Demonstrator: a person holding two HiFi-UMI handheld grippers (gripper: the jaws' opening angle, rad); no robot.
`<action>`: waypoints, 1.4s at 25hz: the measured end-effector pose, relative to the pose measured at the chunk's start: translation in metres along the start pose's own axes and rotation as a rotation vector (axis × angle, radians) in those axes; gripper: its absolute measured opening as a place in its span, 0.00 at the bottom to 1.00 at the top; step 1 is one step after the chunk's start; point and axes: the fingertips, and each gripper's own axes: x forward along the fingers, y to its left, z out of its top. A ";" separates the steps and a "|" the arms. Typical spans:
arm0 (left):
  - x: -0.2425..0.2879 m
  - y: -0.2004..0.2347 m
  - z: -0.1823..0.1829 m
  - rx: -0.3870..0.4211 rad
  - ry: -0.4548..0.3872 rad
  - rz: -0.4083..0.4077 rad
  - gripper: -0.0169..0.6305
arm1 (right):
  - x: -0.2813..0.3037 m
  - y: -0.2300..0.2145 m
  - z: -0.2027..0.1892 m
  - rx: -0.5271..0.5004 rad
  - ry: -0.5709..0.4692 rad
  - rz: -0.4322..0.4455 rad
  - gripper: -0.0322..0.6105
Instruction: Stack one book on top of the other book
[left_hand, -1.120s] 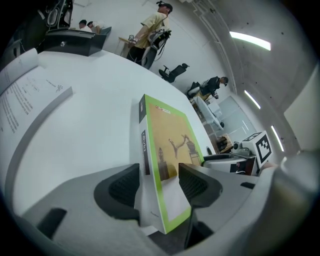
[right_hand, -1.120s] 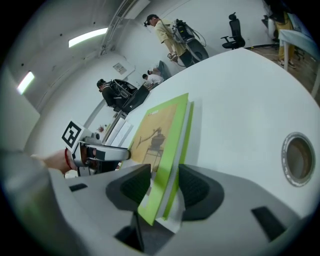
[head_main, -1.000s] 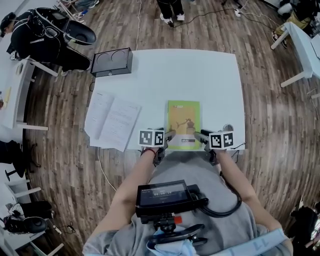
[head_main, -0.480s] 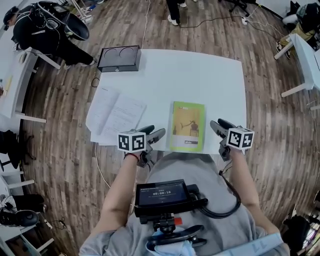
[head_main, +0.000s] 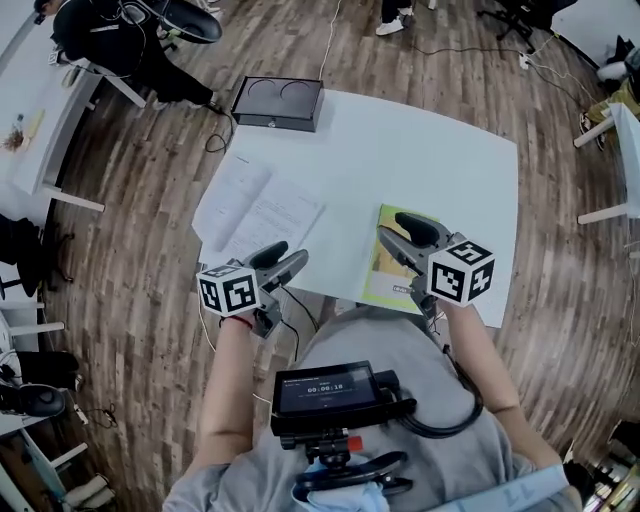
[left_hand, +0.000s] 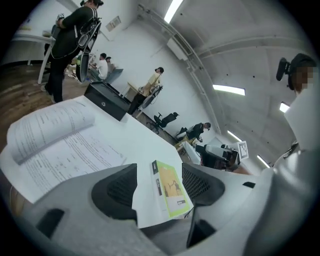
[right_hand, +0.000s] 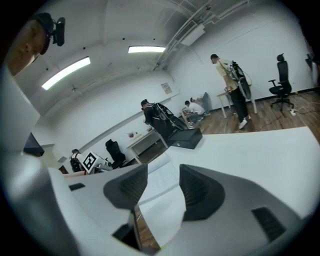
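Head view: both grippers have risen off the green book (head_main: 386, 282), left gripper (head_main: 285, 260) spread and empty, right gripper (head_main: 398, 231) just opening its jaws on nothing, leaving it seemingly unstacked beneath the right fingers, apart from the open book (head_main: 258, 210) beyond the left fingers.

Open office, white desks (head_main: 430, 150), swivel chairs (right_hand: 278, 75)

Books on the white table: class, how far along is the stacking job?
Done: nothing; the green book and the open book lie apart on the table.
In hand: nothing. The left gripper is open and empty; the right gripper is empty, its jaws just opening.
Left: lift one book onto the other.
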 end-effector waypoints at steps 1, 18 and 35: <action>-0.010 0.003 0.006 -0.005 -0.027 0.011 0.45 | 0.010 0.013 0.003 -0.016 0.007 0.032 0.35; -0.139 0.103 0.040 -0.214 -0.317 0.162 0.45 | 0.140 0.104 -0.030 -0.030 0.178 0.208 0.36; -0.153 0.173 0.032 -0.510 -0.387 0.048 0.45 | 0.188 0.095 -0.065 0.038 0.205 0.225 0.37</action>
